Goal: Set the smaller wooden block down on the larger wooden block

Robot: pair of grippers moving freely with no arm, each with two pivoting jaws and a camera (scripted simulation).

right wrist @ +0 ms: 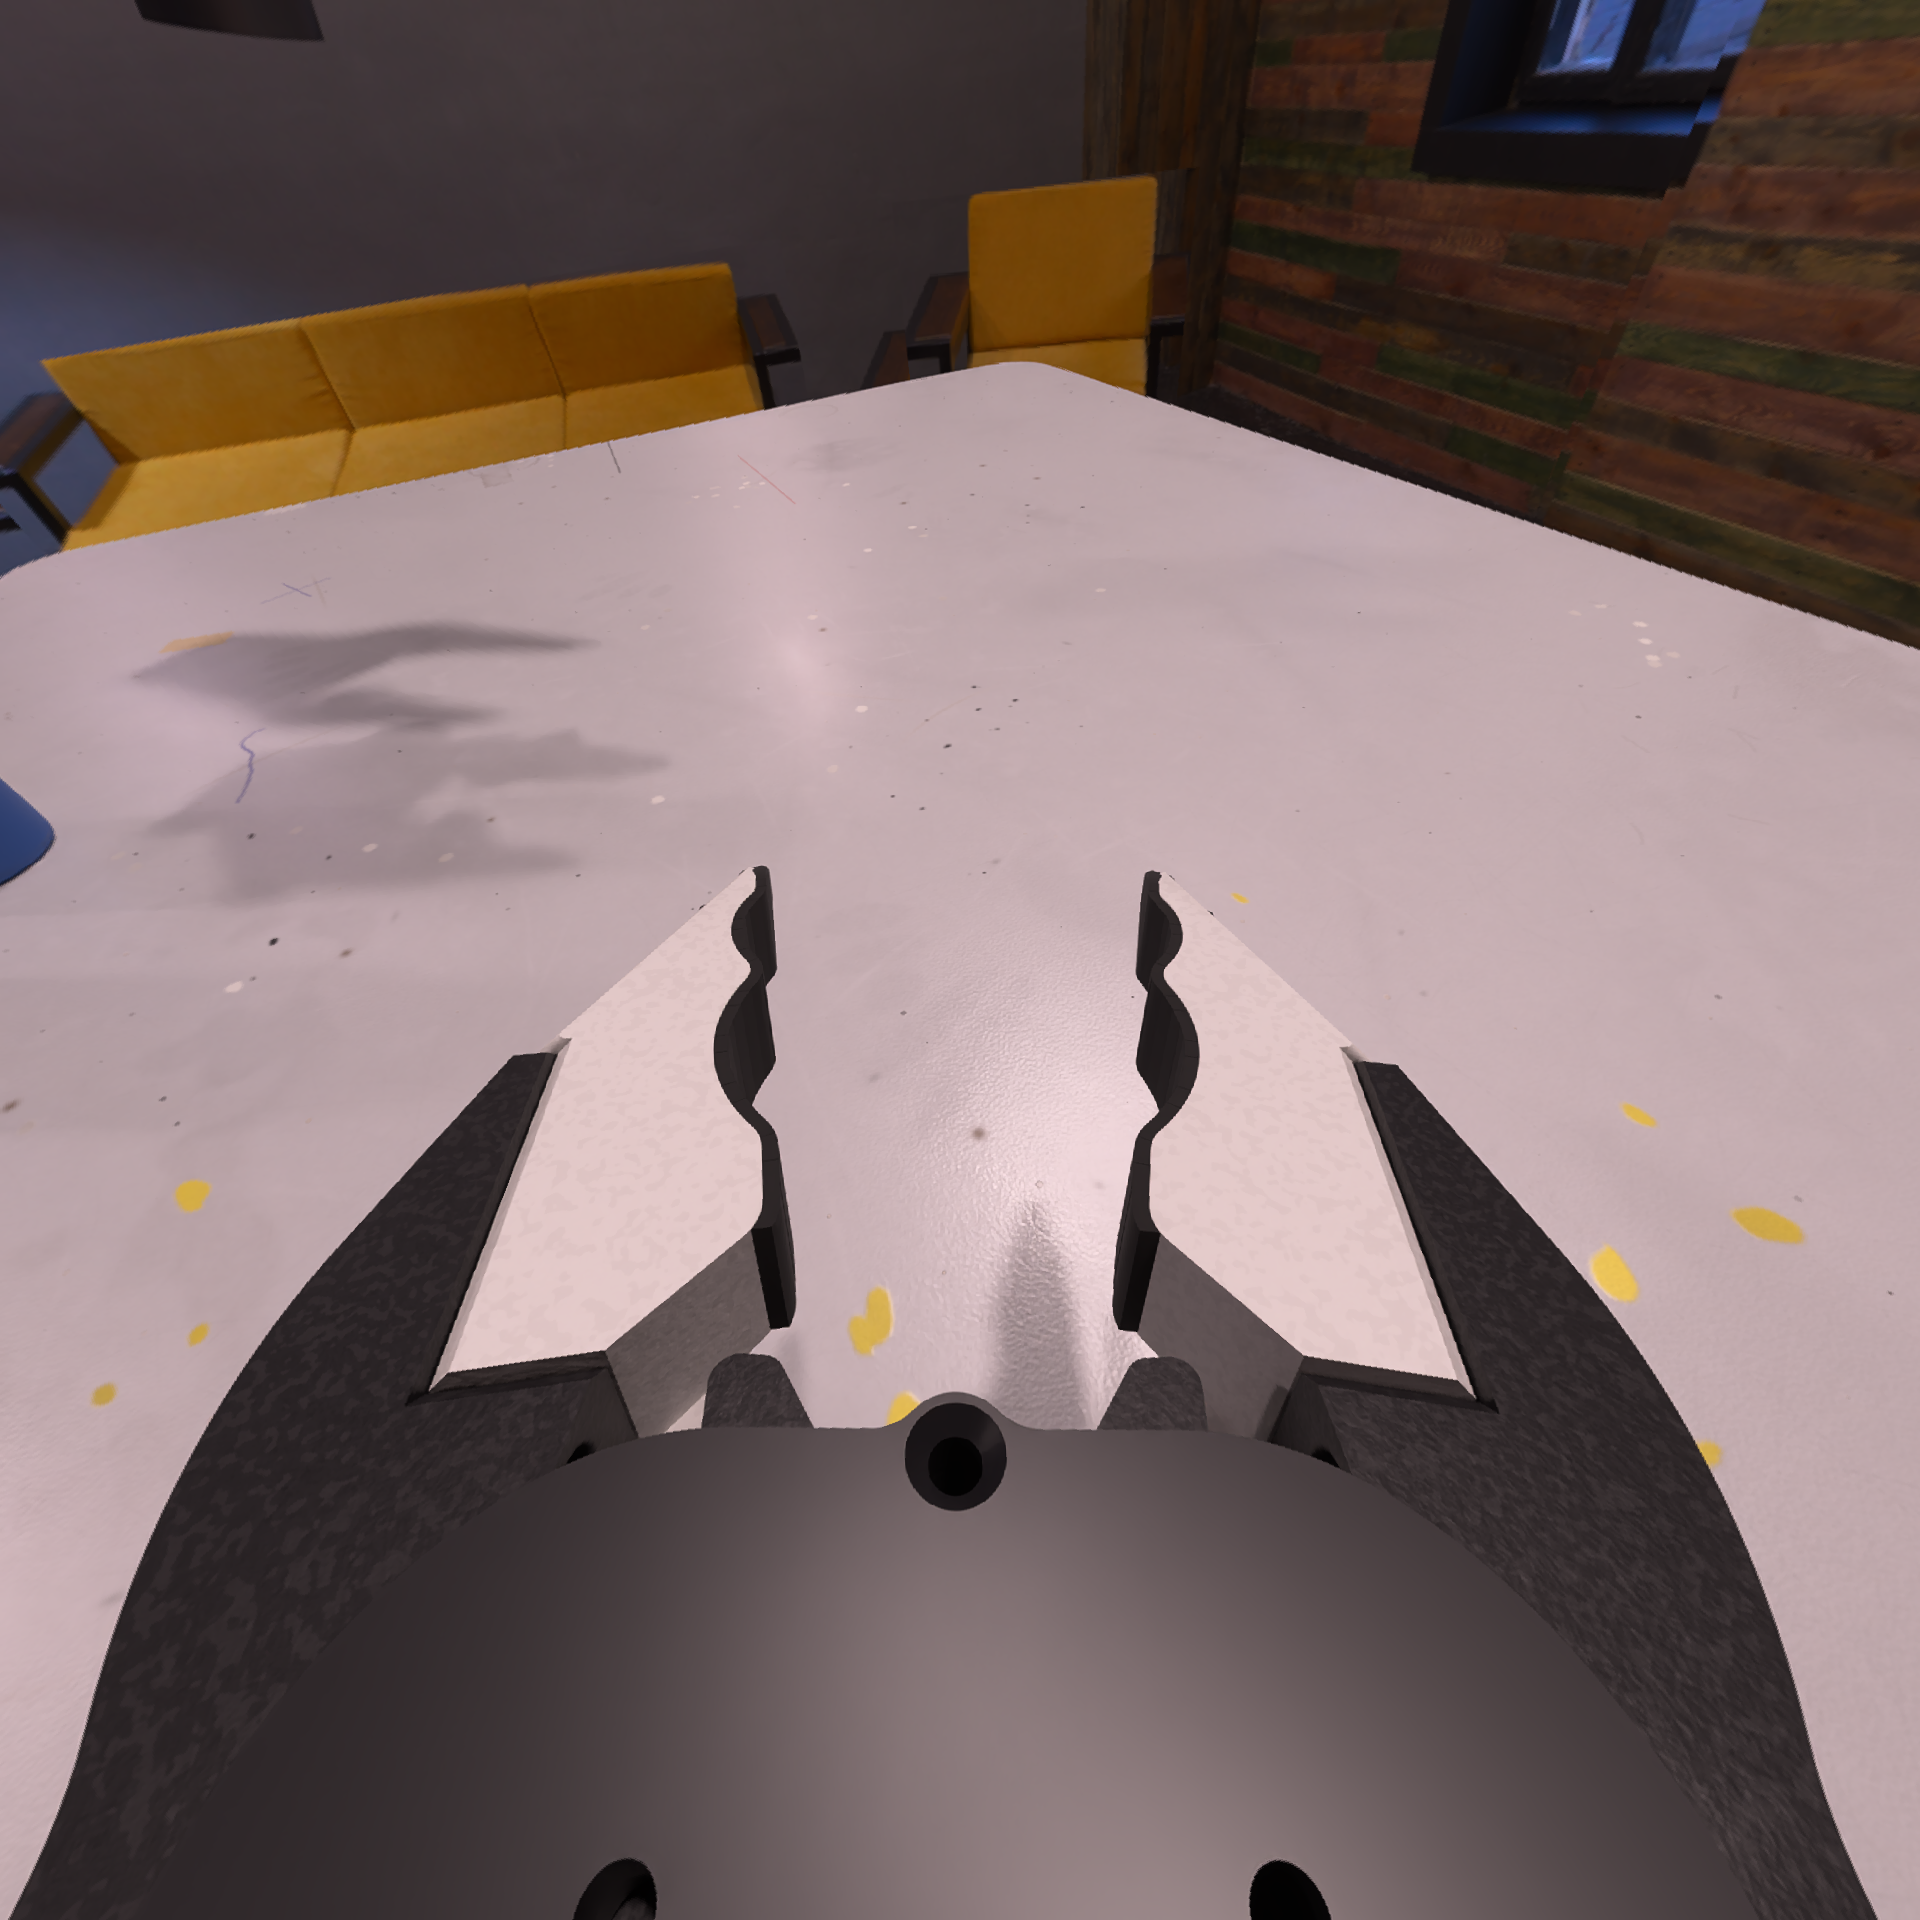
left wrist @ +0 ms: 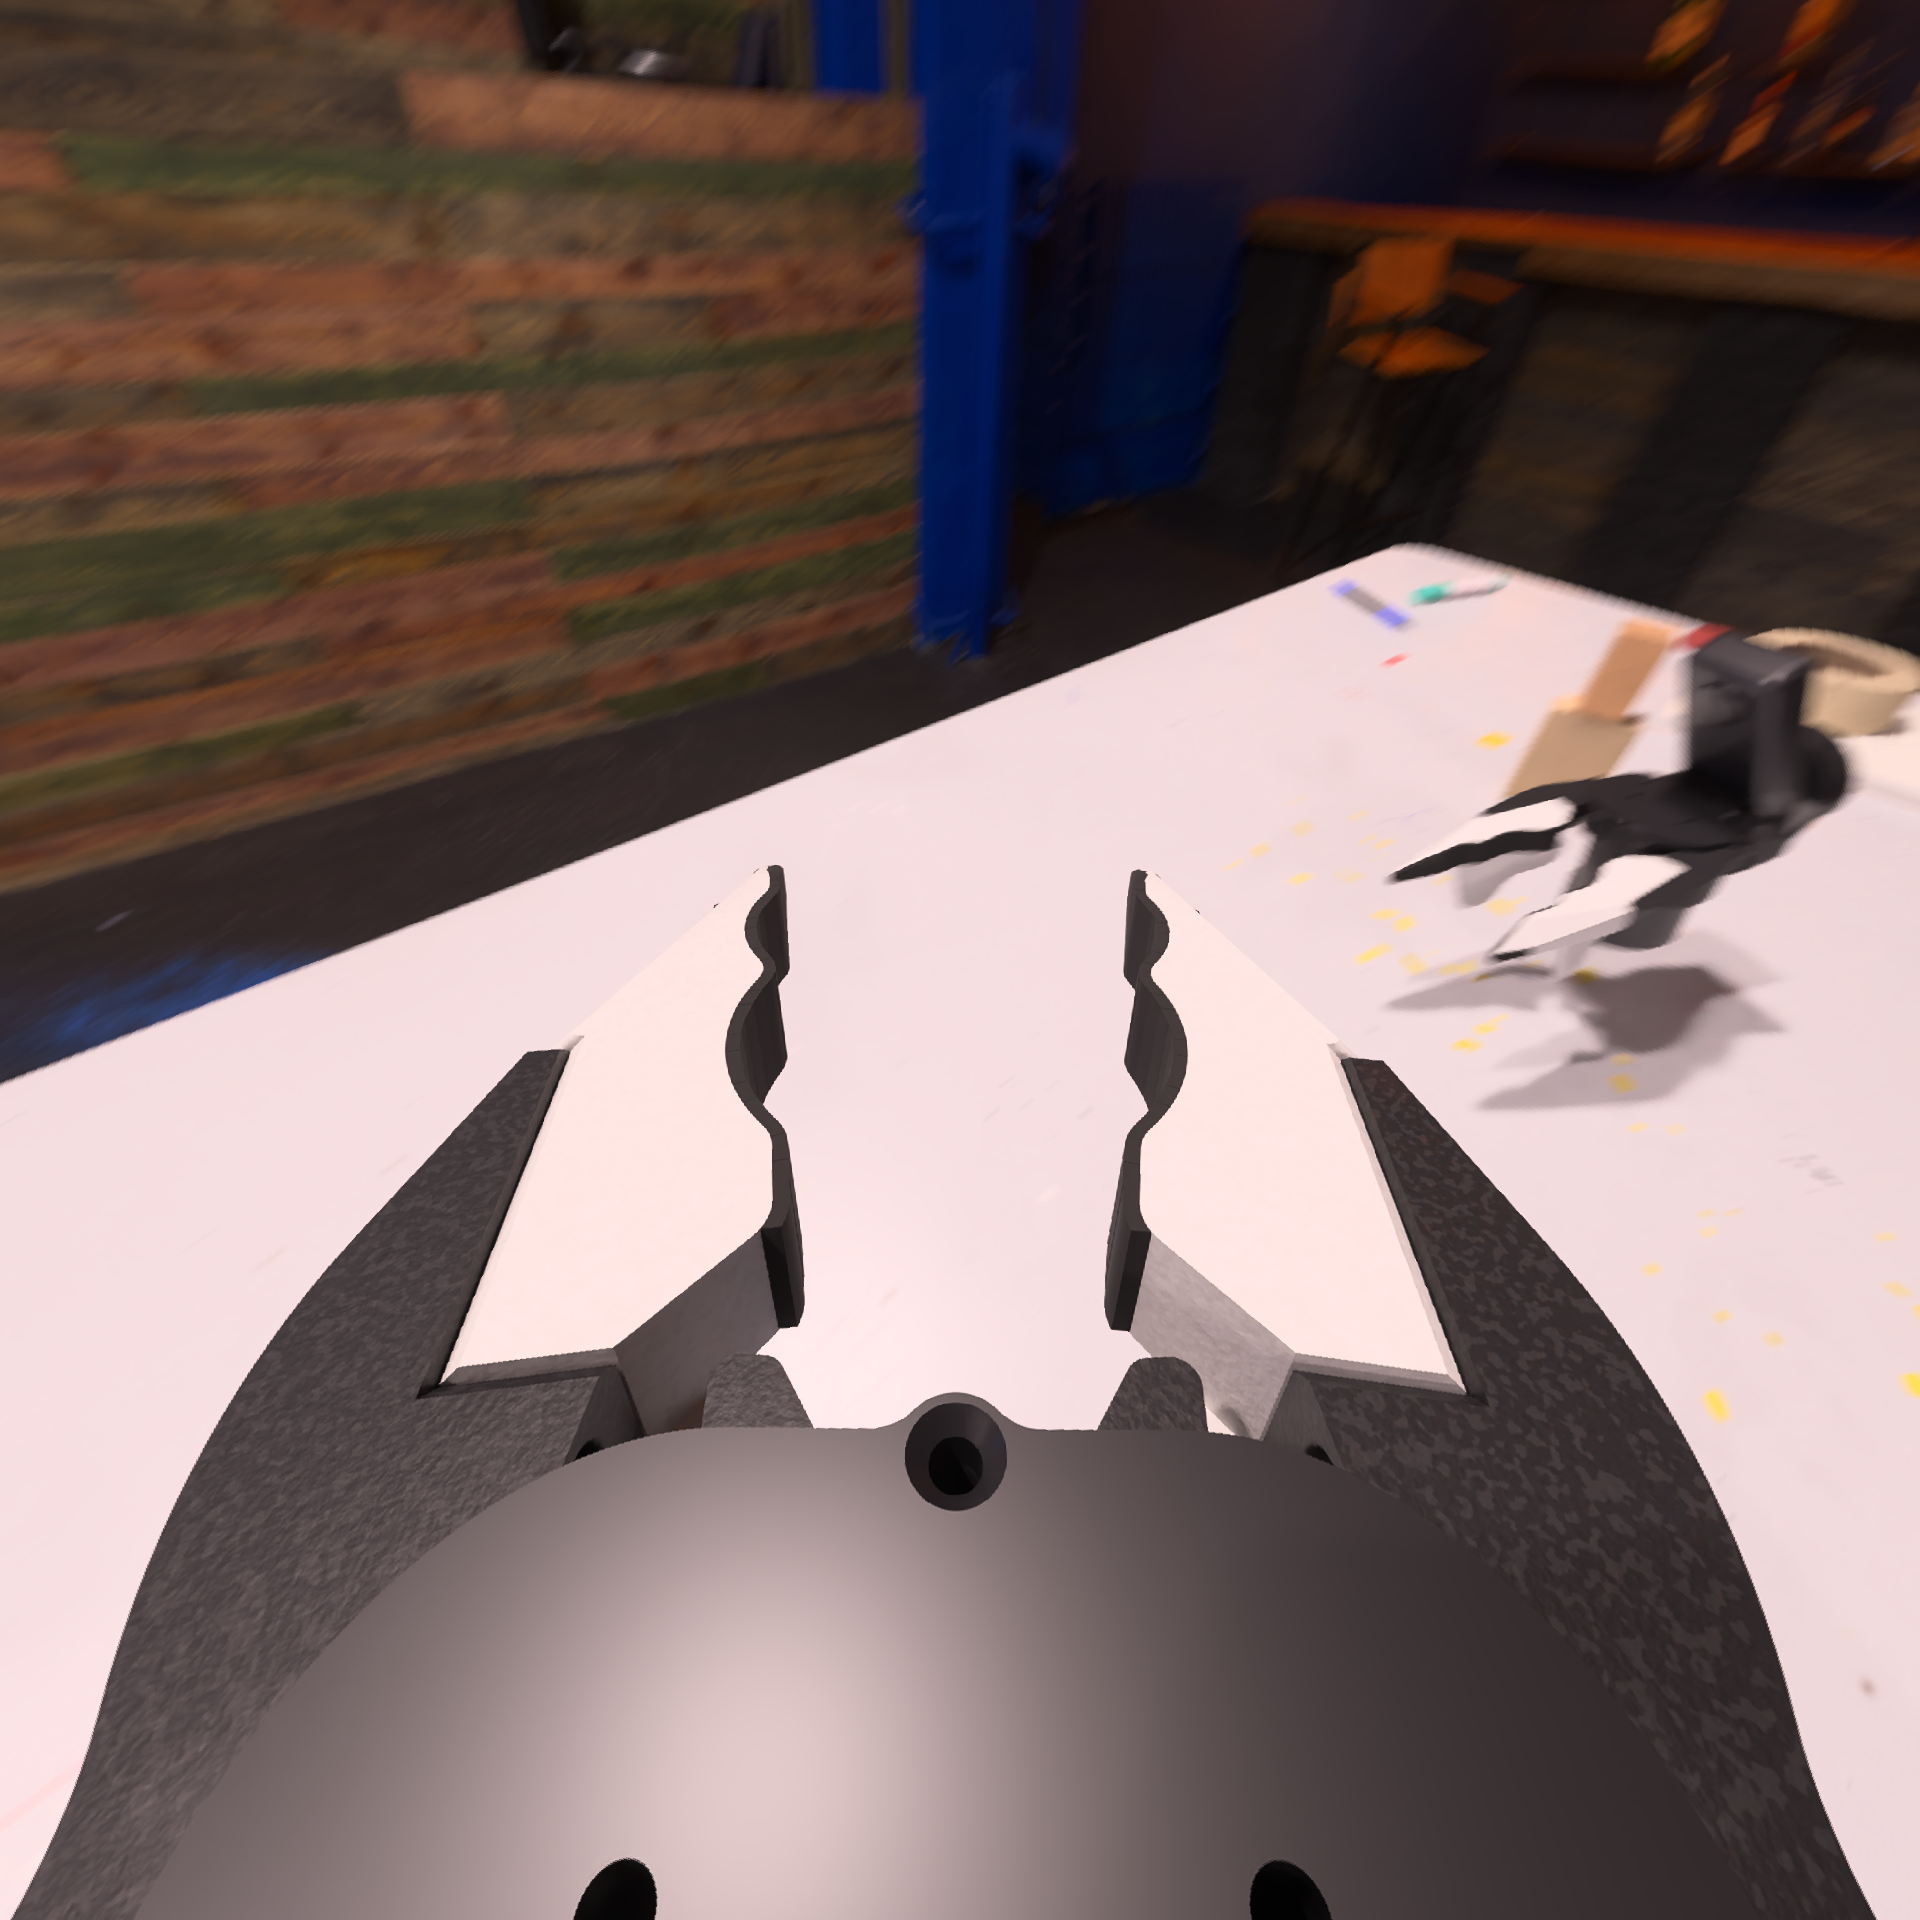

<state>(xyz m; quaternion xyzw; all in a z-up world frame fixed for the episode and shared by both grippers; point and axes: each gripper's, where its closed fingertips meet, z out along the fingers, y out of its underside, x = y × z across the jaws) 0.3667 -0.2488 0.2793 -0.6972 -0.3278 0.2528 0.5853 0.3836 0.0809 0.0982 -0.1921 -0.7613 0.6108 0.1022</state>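
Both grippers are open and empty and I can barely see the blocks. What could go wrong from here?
1. The wooden blocks show only at the far right of the left wrist view, blurred; which is smaller is hard to tell, so a wrong pick is possible.
2. The right gripper hovers in front of them, with a tape roll close behind; a reach could bump either.
3. The left gripper faces bare table, away from the blocks.

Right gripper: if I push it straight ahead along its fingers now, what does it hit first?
Likely nothing but the white table. The right gripper is open and empty, angled down over bare tabletop; no block lies ahead. Depth is unclear, so contact point is a guess.
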